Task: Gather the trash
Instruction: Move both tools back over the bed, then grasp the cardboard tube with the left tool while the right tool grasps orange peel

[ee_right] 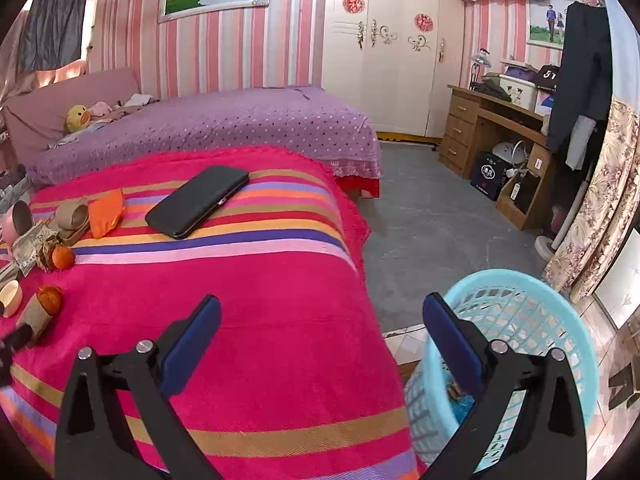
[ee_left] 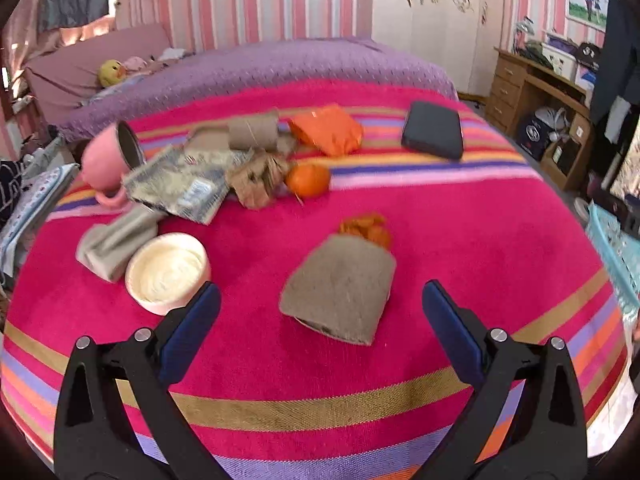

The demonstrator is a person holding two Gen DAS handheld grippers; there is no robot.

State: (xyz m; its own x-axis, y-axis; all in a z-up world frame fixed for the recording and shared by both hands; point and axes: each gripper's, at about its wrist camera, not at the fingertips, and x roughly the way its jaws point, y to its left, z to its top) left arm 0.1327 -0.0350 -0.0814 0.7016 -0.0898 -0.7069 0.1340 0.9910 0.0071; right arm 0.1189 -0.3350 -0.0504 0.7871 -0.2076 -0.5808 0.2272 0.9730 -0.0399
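A flattened brown cardboard tube point(ee_left: 340, 288) lies on the striped pink blanket point(ee_left: 460, 240), with orange peel point(ee_left: 368, 228) at its far end. My left gripper point(ee_left: 320, 308) is open just in front of the tube, its blue pads either side of it and apart from it. Further back lie a second cardboard tube point(ee_left: 253, 132), crumpled brown paper point(ee_left: 258, 180), an orange wrapper point(ee_left: 326, 128), a tangerine point(ee_left: 308, 180) and a printed wrapper point(ee_left: 180, 184). My right gripper point(ee_right: 320, 320) is open and empty over the blanket's right edge, beside a light-blue basket point(ee_right: 516, 320).
A pink mug point(ee_left: 106, 160), a cream round lid point(ee_left: 168, 272), a grey folded cloth point(ee_left: 112, 240) and a black phone point(ee_left: 434, 130) also lie on the blanket. A purple bed point(ee_right: 240, 120) stands behind. A wooden desk point(ee_right: 480, 120) and grey floor point(ee_right: 432, 220) are at the right.
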